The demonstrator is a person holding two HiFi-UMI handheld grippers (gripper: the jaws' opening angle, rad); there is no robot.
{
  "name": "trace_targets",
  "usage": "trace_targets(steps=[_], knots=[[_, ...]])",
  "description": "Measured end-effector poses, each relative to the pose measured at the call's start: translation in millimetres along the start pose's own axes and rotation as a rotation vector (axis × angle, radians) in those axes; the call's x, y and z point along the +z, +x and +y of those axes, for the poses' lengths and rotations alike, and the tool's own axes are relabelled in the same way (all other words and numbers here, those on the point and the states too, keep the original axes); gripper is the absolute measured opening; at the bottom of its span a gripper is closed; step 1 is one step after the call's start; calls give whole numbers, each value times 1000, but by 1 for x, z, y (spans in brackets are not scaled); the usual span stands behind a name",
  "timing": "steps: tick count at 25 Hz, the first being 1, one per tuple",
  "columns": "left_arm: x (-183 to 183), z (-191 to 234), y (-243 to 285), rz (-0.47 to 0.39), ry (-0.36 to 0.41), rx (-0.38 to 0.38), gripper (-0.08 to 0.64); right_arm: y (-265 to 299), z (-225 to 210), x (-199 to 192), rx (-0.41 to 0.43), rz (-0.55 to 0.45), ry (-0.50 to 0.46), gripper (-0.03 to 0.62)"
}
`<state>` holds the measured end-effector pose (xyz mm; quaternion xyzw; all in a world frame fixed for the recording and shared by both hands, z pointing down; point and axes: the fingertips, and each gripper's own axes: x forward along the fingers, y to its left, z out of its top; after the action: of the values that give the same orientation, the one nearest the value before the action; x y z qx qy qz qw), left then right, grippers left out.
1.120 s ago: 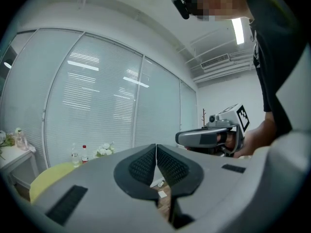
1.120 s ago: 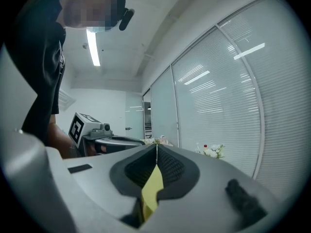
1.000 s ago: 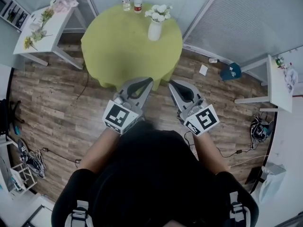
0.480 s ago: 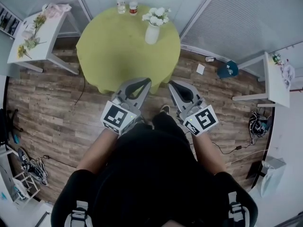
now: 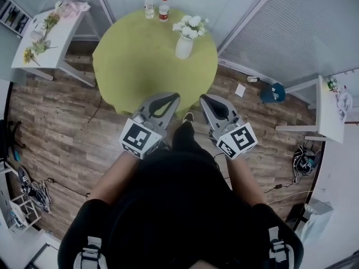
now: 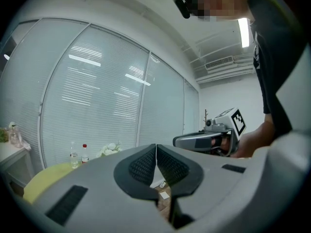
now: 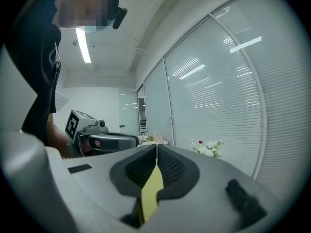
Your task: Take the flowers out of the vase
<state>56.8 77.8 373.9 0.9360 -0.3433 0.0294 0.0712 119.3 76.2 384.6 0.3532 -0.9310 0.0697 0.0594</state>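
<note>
A white vase (image 5: 184, 46) with white flowers (image 5: 190, 26) stands upright at the far right of a round table under a yellow-green cloth (image 5: 140, 60). The flowers (image 6: 110, 149) show small in the left gripper view and the flowers (image 7: 211, 148) in the right gripper view. My left gripper (image 5: 170, 97) is shut and empty at the table's near edge. My right gripper (image 5: 205, 99) is shut and empty beside it. Both point level toward the table, well short of the vase.
Two bottles (image 5: 156, 5) stand at the table's far edge. A white side table (image 5: 42, 43) with loose flowers is at the left, another white table (image 5: 331, 102) at the right. Glass walls with blinds close the back. A blue object (image 5: 273, 91), paper and cables lie on the wood floor.
I have stepped toward the round table; both grippers now reach its near edge. One foot shows forward between them. Both stay shut.
</note>
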Motion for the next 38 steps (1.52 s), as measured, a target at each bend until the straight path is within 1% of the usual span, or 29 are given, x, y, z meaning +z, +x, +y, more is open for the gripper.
trace_targets(steps=[6, 12, 20, 25, 29, 30, 33, 34, 38], knots=[[1, 14, 39, 19, -7, 26, 15, 18, -47, 2, 30, 9, 10, 18], [5, 40, 89, 31, -9, 56, 15, 41, -104, 5, 46, 6, 19, 18], [11, 74, 148, 39, -4, 106, 15, 74, -160, 7, 86, 36, -33, 20], [8, 97, 175, 51, 5, 167, 15, 98, -188, 1, 115, 54, -43, 20], [-1, 114, 197, 65, 10, 217, 15, 116, -219, -7, 85, 68, -25, 23], [-2, 117, 201, 66, 6, 227, 15, 120, -226, -10, 79, 73, -19, 31], [-7, 127, 211, 68, -6, 260, 15, 135, -240, -19, 76, 99, 5, 126], [-9, 130, 214, 72, -10, 269, 15, 140, -244, -22, 75, 108, 16, 139], [-20, 146, 224, 90, -21, 282, 15, 161, -258, -39, 52, 133, 64, 156]])
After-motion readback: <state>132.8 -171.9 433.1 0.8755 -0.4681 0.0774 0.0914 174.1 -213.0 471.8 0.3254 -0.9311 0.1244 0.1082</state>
